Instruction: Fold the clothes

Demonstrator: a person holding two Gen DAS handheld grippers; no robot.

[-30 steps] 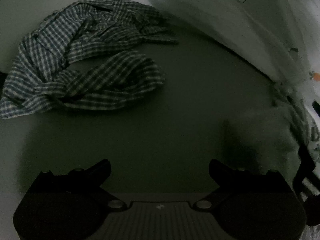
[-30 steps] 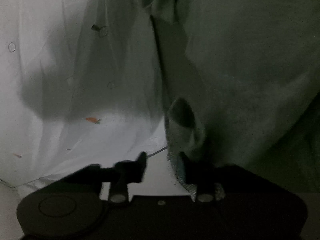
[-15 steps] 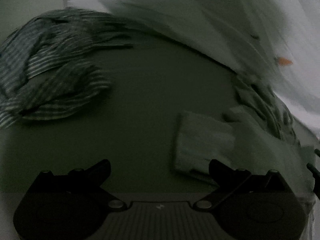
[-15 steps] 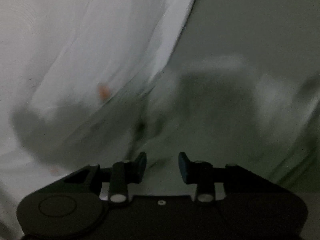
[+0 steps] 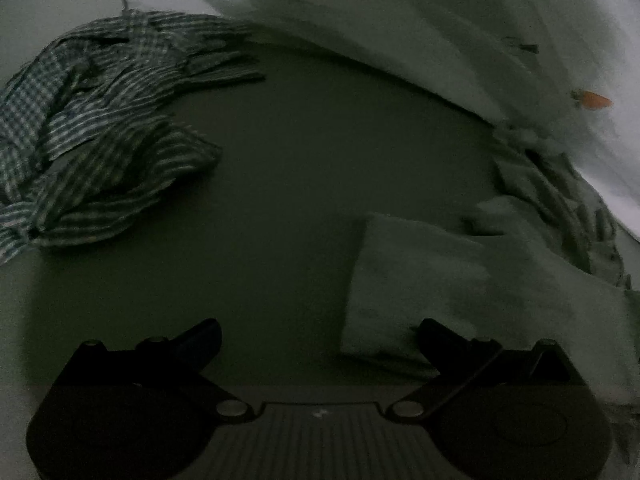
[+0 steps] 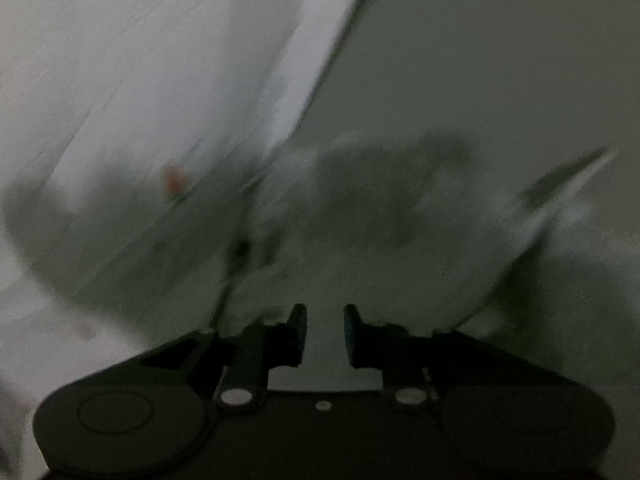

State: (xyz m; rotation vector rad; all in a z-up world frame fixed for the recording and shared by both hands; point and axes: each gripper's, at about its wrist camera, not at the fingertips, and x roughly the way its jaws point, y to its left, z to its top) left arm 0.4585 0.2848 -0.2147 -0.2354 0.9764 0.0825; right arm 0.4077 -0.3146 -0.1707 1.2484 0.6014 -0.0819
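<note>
Left wrist view: left tool wide open, holding nothing. Grey garment lies at 4 o'clock on the dark surface, its squared edge just ahead of the right finger. Soft, light knit by the look; likely limp, best pinched at a corner or hem. Checked shirt crumpled at 10 o'clock, well apart. White sheet along 1 o'clock.

Right wrist view: blurred. Right tool partly open, nothing between the fingers. Garment spreads ahead, 12 to 3 o'clock; sheet at 10 o'clock.
</note>
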